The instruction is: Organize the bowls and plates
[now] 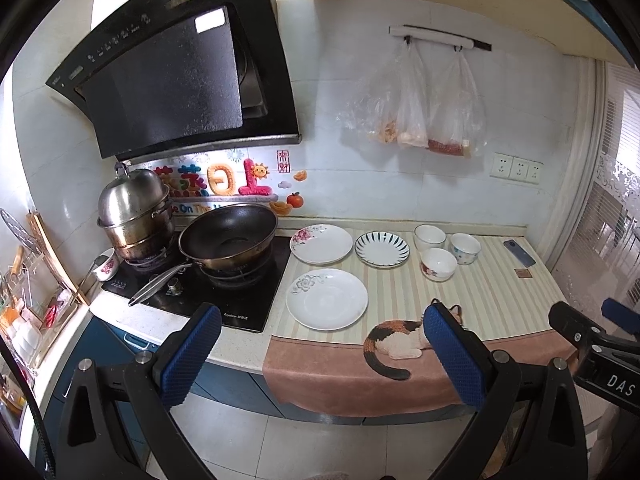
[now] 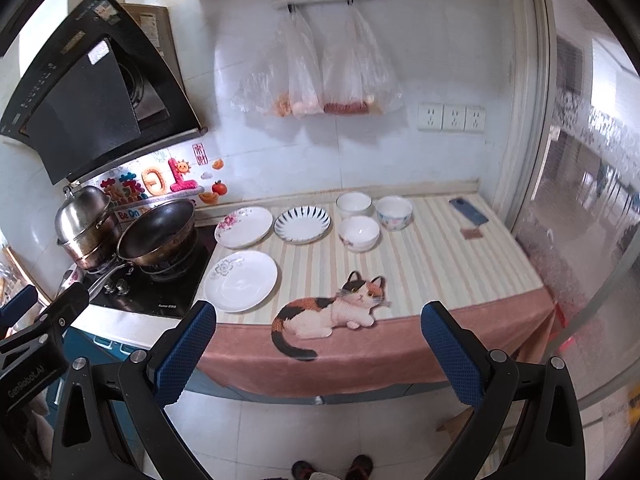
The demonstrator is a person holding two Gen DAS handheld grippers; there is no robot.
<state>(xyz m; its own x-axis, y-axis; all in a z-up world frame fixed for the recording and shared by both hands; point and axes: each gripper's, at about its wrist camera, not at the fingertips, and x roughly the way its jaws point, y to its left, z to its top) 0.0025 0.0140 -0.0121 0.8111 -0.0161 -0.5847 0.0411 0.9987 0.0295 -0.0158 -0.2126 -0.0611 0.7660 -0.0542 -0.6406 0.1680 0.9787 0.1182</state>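
With both your left gripper (image 1: 320, 344) and right gripper (image 2: 318, 340) spread wide and empty before 3 plates (image 1: 327, 298) and 3 bowls (image 1: 438, 264), a careless edge pinch risks glazed china slipping.

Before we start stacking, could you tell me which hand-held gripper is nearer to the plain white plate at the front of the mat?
Left. The left hand-held gripper sits almost straight before the plate; the right hand-held gripper is further to its right.

plates (image 1: 327, 298): glossy ceramic | mat (image 1: 400, 280): matt cloth | steamer pot (image 1: 134, 208): shiny metal
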